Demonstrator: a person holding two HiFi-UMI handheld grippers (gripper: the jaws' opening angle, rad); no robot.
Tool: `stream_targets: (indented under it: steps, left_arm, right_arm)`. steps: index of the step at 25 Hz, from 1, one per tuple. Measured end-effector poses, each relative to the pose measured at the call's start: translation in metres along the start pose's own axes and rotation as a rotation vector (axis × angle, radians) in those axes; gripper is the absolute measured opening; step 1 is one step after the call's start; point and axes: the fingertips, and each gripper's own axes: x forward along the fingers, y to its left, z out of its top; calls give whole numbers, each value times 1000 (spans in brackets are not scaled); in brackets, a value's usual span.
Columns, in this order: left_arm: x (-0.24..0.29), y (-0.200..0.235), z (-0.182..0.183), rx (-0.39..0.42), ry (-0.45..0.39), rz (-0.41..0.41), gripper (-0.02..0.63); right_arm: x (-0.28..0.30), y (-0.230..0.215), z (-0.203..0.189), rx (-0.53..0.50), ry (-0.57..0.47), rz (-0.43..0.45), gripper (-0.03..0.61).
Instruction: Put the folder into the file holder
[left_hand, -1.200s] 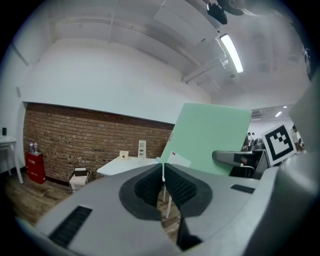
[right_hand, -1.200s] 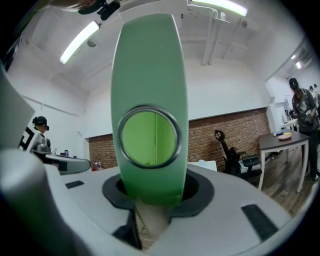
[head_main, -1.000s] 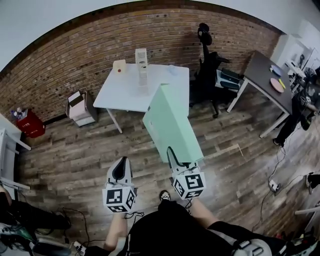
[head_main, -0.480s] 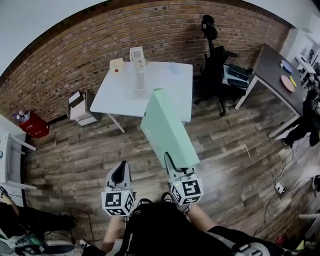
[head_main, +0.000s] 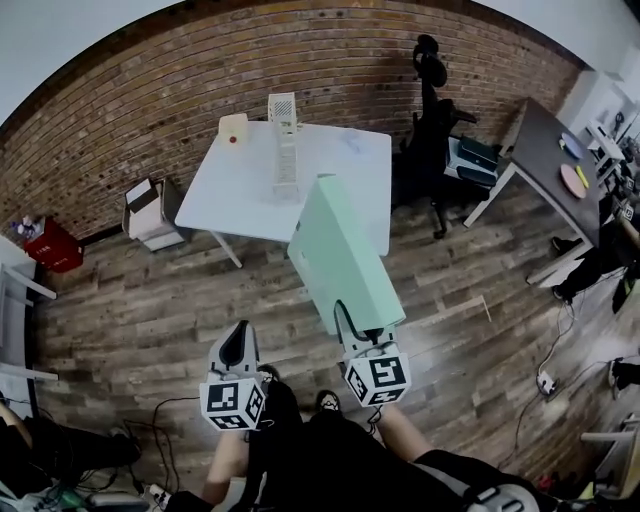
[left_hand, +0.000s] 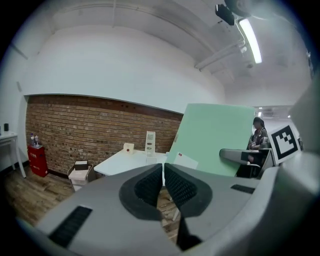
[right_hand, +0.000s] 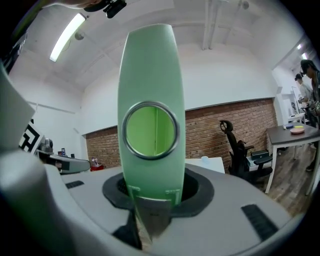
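The right tool (head_main: 352, 322) is clenched on the near end of the light green folder (head_main: 340, 250). In the right gripper view its two jaws press on the narrow spine of the folder from both sides, just below the round metal finger hole. The folder is in the air above the wooden floor (head_main: 140, 300), tilted, and it reaches away from the person. In the head view its far end overlaps the near edge of the white desk (head_main: 235, 185). The left tool (head_main: 238, 345) is to the left of the right one and apart from the folder. It is closed on nothing: in the left gripper view its black pads stand together with only a thin slit between them. The white file holder (head_main: 285, 150) stands upright on the desk, beyond the far end of the folder and a little to the left of it. A small beige box (head_main: 234, 128) with a red spot is at the far left corner of the desk. A black office chair (head_main: 430, 110) stands to the right of the desk, near the brick wall (head_main: 150, 90).
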Motion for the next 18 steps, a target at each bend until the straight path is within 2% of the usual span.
stream_targets:
  steps: [9, 13, 18]
  left_arm:
    - [53, 100, 44, 7, -75, -78, 31]
    - [70, 155, 57, -1, -78, -99, 31]
    - [95, 198, 64, -4, -77, -130, 31]
  right_arm:
    - [108, 38, 32, -48, -52, -85, 147]
    - [150, 56, 47, -49, -79, -147, 147]
    - [182, 70, 46, -51, -53, -196, 146]
